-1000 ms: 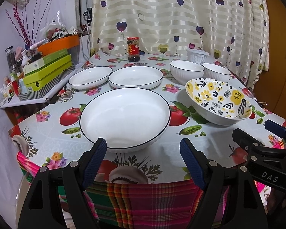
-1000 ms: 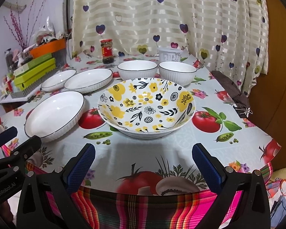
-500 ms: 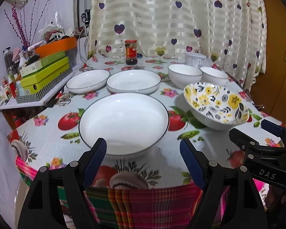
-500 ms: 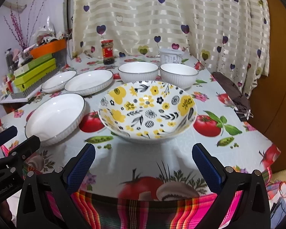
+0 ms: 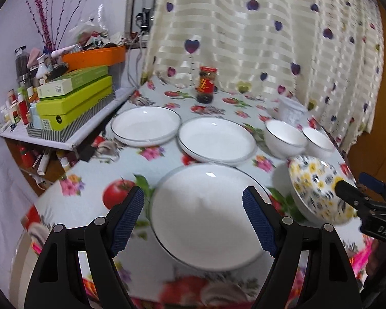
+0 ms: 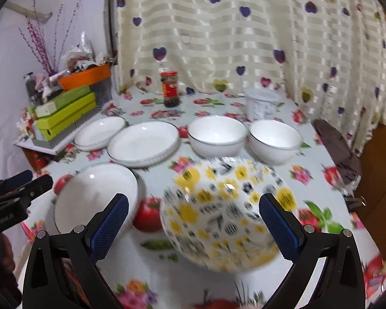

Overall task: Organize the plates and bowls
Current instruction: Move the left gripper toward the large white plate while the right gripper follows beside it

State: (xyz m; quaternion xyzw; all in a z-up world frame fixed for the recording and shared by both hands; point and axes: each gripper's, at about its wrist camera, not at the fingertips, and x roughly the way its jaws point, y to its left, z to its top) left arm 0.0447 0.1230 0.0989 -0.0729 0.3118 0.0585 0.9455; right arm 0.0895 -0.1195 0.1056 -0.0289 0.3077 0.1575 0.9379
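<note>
Left gripper (image 5: 193,221): jaws wide, holding nothing; it frames the near plate (image 5: 208,213), whose rim lies between the blue pads.
Right gripper (image 6: 193,226): jaws wide and empty, framing the floral bowl (image 6: 229,213); neither pad touches it, as far as the blur lets me tell.
Dishes: two more plates (image 5: 216,139) sit side by side further back on the bench (image 5: 90,200), with two white bowls (image 6: 216,134) to their right; the floral bowl is just right of the near plate.
Blur: both views smear at the near dishes, so edge and pad contact cannot be read exactly.
Risk, edge: the near plate and floral bowl both look close to the front of the bench; a pad that pushes instead of pinching could slide one towards the drop.
Risk, grip: plate rims are thin, sloped and glazed, so a shallow pinch would likely slip and let the plate tip as it lifts.
Risk, collision: the two grippers work side by side, and the near plate and floral bowl are near each other; swinging one dish could knock the other or the other gripper.
Risk, stacking: a plate set down tilted on another may chip or skid.
Risk, bystanders: the jar (image 5: 205,85) and tub (image 6: 262,105) stand behind the dishes and could topple if a carried dish travels low.
</note>
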